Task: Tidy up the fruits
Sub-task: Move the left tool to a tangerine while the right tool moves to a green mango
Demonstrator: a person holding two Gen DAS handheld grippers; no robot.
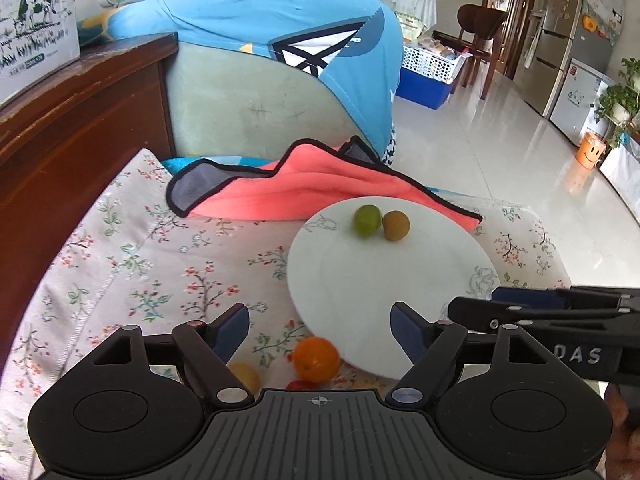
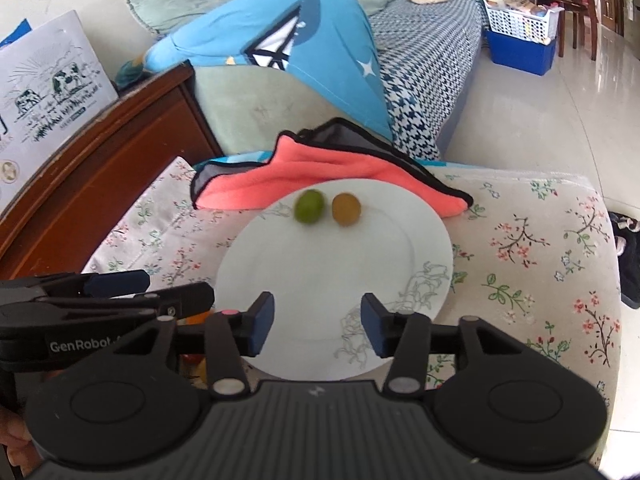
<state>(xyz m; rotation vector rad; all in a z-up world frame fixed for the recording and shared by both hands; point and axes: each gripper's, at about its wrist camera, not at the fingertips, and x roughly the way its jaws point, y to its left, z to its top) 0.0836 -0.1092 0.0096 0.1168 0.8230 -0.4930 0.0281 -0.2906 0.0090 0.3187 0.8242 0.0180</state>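
A white plate (image 1: 360, 280) (image 2: 320, 272) lies on the floral cloth. At its far side sit a green fruit (image 1: 366, 221) (image 2: 309, 206) and a brownish-yellow fruit (image 1: 396, 225) (image 2: 346, 209), side by side. An orange (image 1: 316, 359), a yellow fruit (image 1: 246, 376) and a bit of a red one (image 1: 300, 384) lie on the cloth by the plate's near left rim. My left gripper (image 1: 320, 330) stands open above the orange, holding nothing. My right gripper (image 2: 318, 324) hangs open over the plate's near part, empty. Each gripper shows in the other's view: the right one (image 1: 532, 312), the left one (image 2: 120, 296).
A coral towel (image 1: 320, 188) (image 2: 328, 172) lies bunched behind the plate. Behind it stands a sofa arm with a blue blanket (image 1: 280, 36). A dark wooden cabinet (image 1: 72, 120) with a cardboard box (image 1: 36, 20) is at the left. Tiled floor (image 1: 500, 152) lies to the right.
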